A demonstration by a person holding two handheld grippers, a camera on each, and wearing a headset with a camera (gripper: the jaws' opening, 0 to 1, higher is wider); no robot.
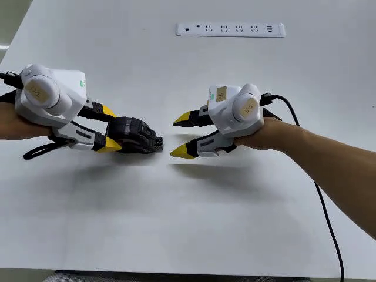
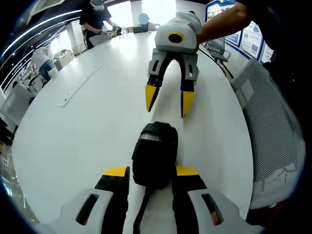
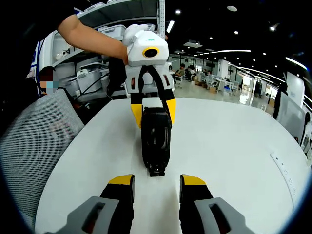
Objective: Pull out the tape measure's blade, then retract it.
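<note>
A black tape measure [image 1: 134,135] is held just above the white table [image 1: 176,211], its blade end pointing right. My left gripper [image 1: 109,127] is shut on the tape measure [image 2: 155,153], its yellow tips clamped on both sides of the case. My right gripper [image 1: 182,136] faces it from the right, open, its yellow fingertips [image 1: 181,119] a short way from the blade end. In the right gripper view the tape measure [image 3: 156,137] stands ahead, the blade hook just beyond the open right gripper [image 3: 157,181]. The right gripper [image 2: 168,97] points at the tape measure in the left gripper view.
A white power strip [image 1: 230,29] lies at the table's far edge. A black cable [image 1: 320,194] trails from the right gripper toward the near right. A black strap [image 1: 41,150] hangs by the left gripper. A mesh chair [image 3: 44,141] stands beside the table.
</note>
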